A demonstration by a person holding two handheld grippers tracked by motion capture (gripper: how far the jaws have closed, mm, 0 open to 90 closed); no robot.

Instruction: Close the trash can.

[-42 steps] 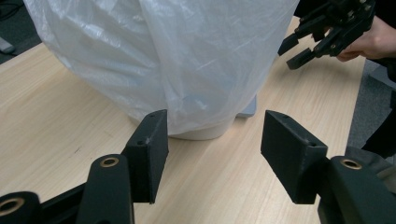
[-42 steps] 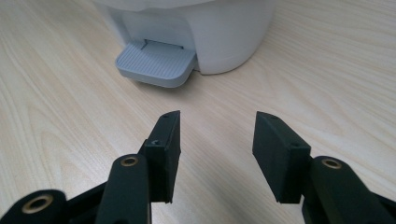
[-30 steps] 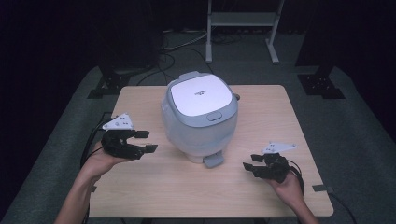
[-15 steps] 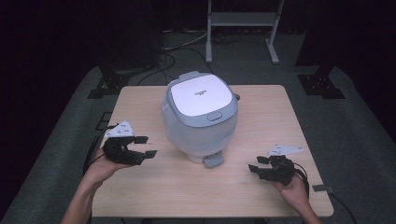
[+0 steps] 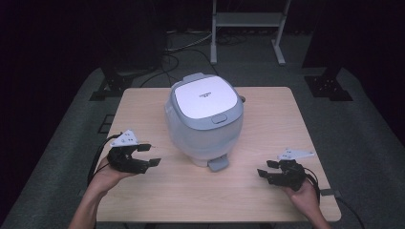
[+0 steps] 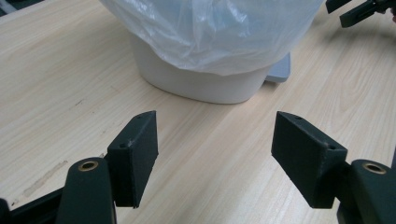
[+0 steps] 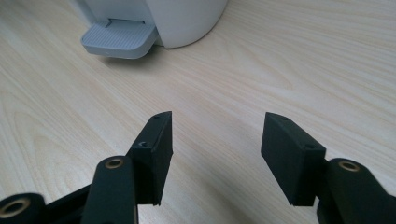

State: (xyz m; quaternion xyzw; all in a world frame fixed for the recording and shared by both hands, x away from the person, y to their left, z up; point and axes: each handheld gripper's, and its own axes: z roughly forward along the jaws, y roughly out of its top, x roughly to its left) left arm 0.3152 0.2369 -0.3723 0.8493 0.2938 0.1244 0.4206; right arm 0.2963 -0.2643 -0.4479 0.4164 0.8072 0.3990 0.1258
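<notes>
The white pedal bin (image 5: 204,121) stands mid-table, likely light and rigid, its plastic liner (image 6: 210,32) thin and slippery. Left gripper (image 5: 142,155) and right gripper (image 5: 267,170) flank it, jaws just widening, empty. Grip the hard base, not the liner.

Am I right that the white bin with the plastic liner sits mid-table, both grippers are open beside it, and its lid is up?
Not quite: the lid is down, flat on the white bin, as the high view shows. The rest holds: the bin sits mid-table with its plastic liner, and the left gripper and right gripper are open on either side, nothing between their jaws.
</notes>
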